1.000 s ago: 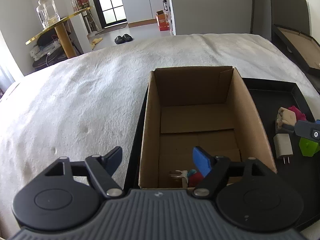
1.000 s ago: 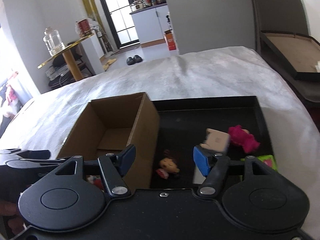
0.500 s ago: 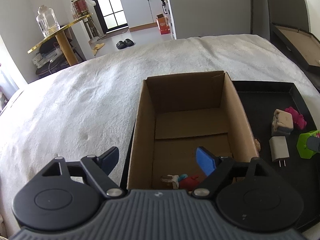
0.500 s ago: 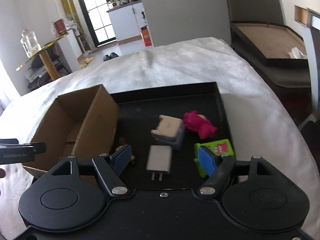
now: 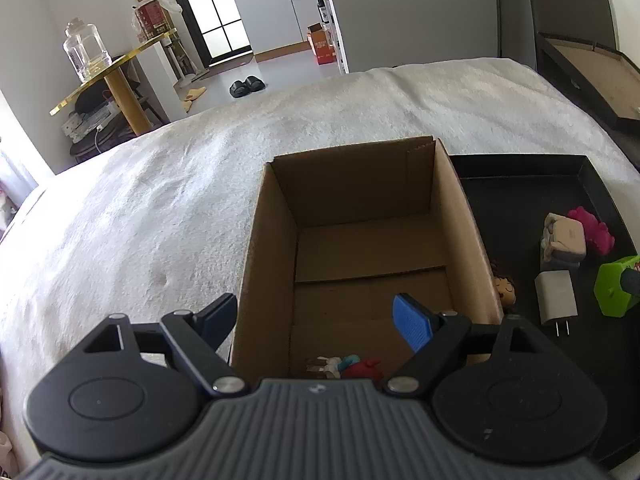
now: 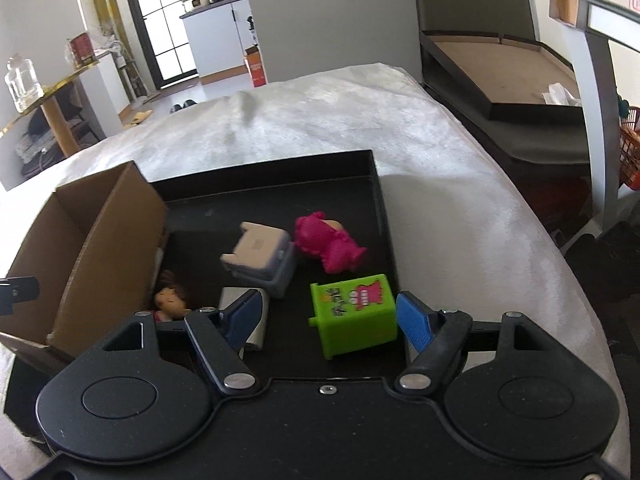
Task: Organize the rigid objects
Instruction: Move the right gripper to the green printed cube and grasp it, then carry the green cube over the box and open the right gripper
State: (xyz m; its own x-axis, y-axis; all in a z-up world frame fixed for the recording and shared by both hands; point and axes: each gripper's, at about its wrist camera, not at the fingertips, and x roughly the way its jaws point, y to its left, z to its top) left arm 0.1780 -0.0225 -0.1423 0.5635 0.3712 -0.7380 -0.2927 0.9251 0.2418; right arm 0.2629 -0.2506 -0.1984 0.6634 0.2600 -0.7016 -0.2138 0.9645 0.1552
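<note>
An open cardboard box [image 5: 368, 240] stands at the left end of a black tray [image 6: 372, 196]. A red and teal toy [image 5: 356, 366] lies at the box's near end. My left gripper [image 5: 320, 320] is open and empty above the box's near wall. My right gripper [image 6: 332, 316] is open, with a green block [image 6: 356, 316] between its fingers, not gripped. On the tray also lie a beige and grey block [image 6: 260, 256], a pink figure [image 6: 324, 244], a white charger [image 6: 248, 312] and a doll [image 6: 170, 300] beside the box.
The tray rests on a white fuzzy cover [image 5: 160, 220]. A dark couch with a brown board [image 6: 500, 76] stands to the right. A gold shelf with a glass jar [image 5: 86, 56] is at the far left.
My right gripper has swung right across the tray, from the doll and charger to the green block. My left gripper has drawn back a little over the box.
</note>
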